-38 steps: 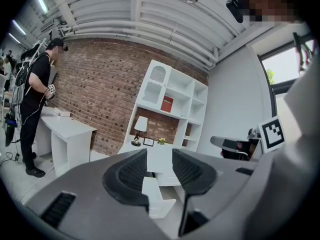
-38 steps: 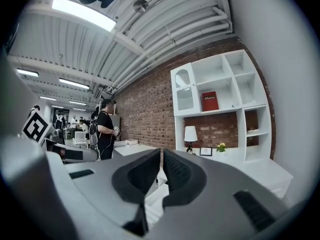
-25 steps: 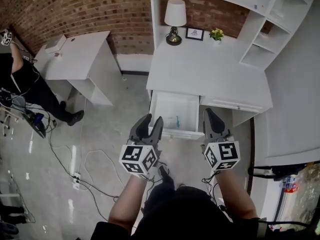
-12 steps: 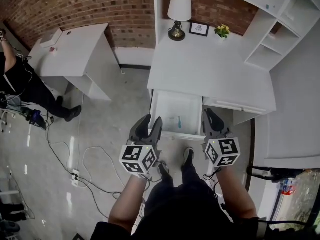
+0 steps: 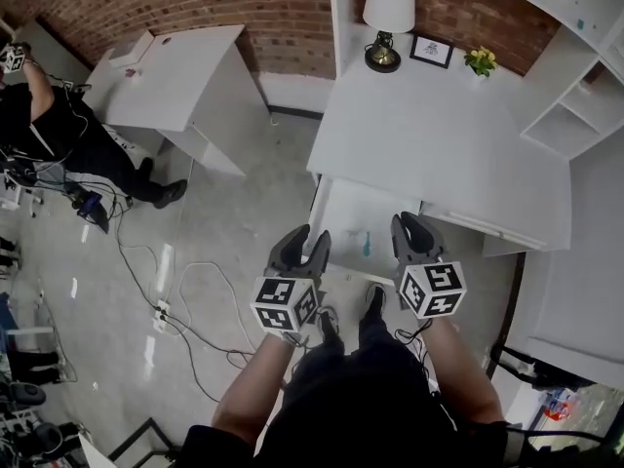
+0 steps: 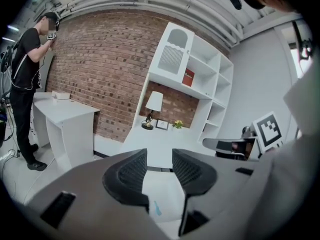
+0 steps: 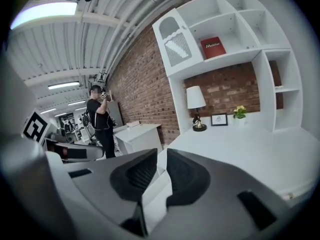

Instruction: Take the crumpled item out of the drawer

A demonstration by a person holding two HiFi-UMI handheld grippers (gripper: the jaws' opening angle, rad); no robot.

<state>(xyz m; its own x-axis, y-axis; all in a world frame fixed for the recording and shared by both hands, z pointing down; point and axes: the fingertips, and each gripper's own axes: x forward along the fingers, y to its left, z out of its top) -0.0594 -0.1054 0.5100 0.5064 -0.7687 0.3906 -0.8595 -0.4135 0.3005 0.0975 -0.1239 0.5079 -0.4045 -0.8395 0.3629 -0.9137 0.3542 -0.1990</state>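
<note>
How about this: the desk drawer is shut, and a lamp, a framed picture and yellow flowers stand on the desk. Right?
Not quite: the head view shows the drawer pulled open, a small teal item inside. The lamp, framed picture and yellow flowers do stand on the desk.
</note>
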